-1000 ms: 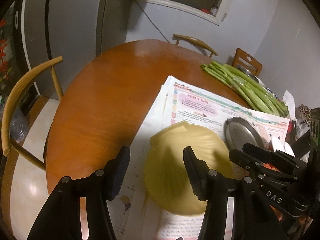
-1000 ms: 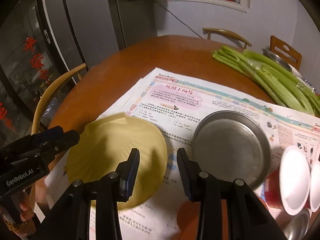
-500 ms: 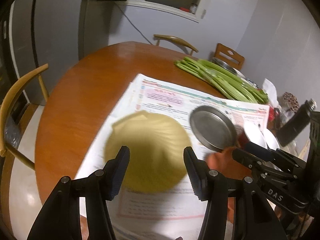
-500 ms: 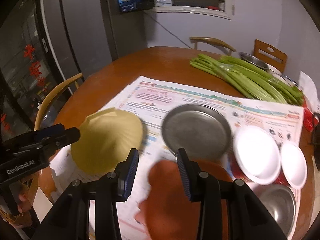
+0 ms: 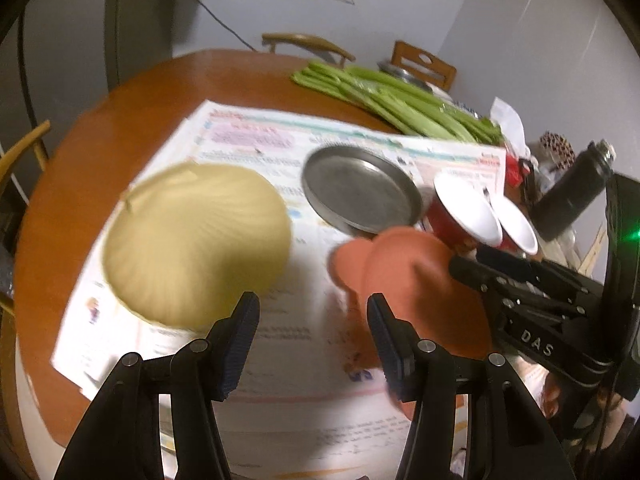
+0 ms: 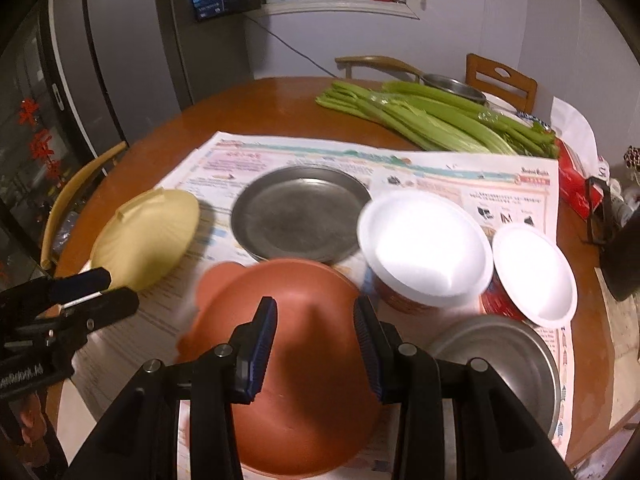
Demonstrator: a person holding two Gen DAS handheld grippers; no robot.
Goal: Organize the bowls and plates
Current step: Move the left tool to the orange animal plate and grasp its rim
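Round wooden surface (image 6: 248, 100) spread with newspaper (image 6: 440, 168), crockery laid out on top. Yellow shell-shaped plate (image 5: 196, 240) at left, steel plate (image 6: 298, 216) mid-sheet, two white-lined red bowls (image 6: 424, 248) to the right, steel bowl (image 6: 504, 356) nearest the edge. Terracotta plate (image 6: 296, 380) lying directly beneath the right gripper (image 6: 315, 344). Left gripper (image 5: 312, 336) with jaws apart, nothing between them, poised over bare newspaper between the yellow and terracotta plates. Right gripper at its narrowest, a gap remaining, apparently empty, though blur hinders certainty. Terracotta plate probably rigid, fairly heavy, brittle; best pinched at the raised rim. Steel pieces light, slippery. Bowls likely light, best nested by the rim.
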